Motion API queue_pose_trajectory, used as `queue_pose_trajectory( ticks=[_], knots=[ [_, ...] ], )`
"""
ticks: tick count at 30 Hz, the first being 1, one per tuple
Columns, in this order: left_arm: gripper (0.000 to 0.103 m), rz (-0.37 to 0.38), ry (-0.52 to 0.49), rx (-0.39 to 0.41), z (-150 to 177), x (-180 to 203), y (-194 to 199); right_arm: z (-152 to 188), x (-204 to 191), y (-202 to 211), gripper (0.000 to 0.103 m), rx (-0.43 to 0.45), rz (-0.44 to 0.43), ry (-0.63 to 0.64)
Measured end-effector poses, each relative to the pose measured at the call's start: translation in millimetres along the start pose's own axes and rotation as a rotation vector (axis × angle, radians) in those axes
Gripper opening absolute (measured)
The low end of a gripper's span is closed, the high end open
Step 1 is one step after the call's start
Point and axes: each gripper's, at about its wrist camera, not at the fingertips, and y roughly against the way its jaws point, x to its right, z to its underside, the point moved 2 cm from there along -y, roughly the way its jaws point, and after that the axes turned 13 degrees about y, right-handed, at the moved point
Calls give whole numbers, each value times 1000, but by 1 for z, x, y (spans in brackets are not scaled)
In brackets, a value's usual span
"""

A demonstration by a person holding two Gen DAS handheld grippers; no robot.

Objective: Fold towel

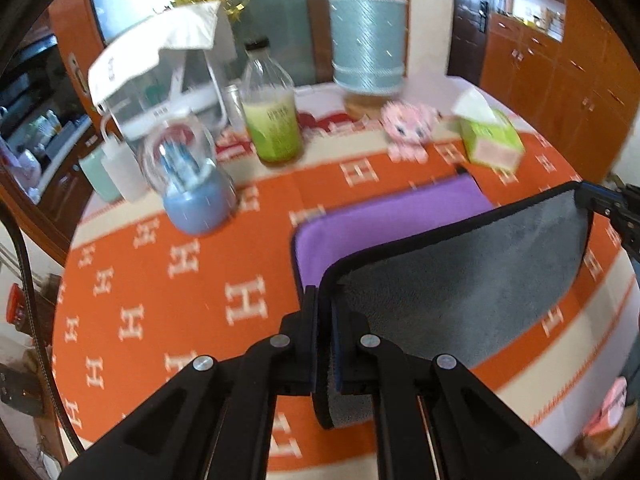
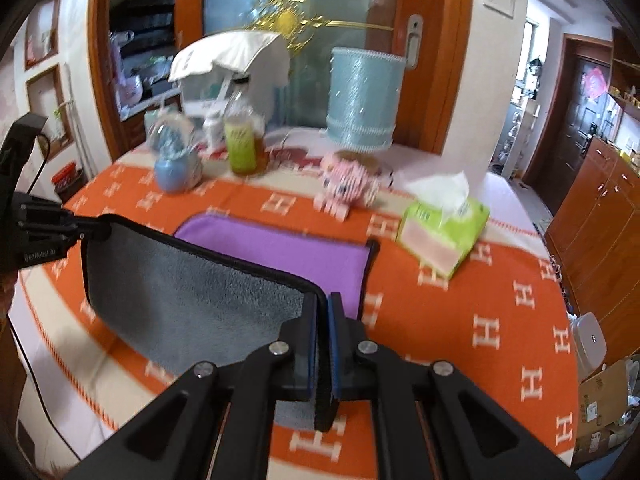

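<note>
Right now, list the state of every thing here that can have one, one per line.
towel: near edge lifted off the table, grey side showing; far part lies flat, purple side up
left gripper: shut on one near corner of the towel
right gripper: shut on the other near corner
bottle: upright, cap on, partly full of yellow-green liquid
tissue box: open, a tissue sticking out

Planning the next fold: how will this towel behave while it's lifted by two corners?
Probably floppy: the towel sags between the left gripper and right gripper. Its plush grey pile looks grippy, so slipping seems unlikely. The lilac part still lies flat, so it likely drapes easily.
</note>
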Motion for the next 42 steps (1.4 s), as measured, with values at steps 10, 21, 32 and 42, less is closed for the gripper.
queue_pose_trajectory(
  ticks=[10,21,32,42],
  knots=[
    [4,-101,70,15,-46,-3,-65,-45,26,-69,5,-33,55,-72],
    [4,-120,152,-38,-53,-1,-137,-40,33,-147,5,-157,102,-85],
    [94,-180,184,-23,-46,-3,-153,-28,53,-173,28,-204,92,-185],
    [94,-164,144,38,-43,6,-102,-30,46,-133,45,-164,74,-250]
  ],
)
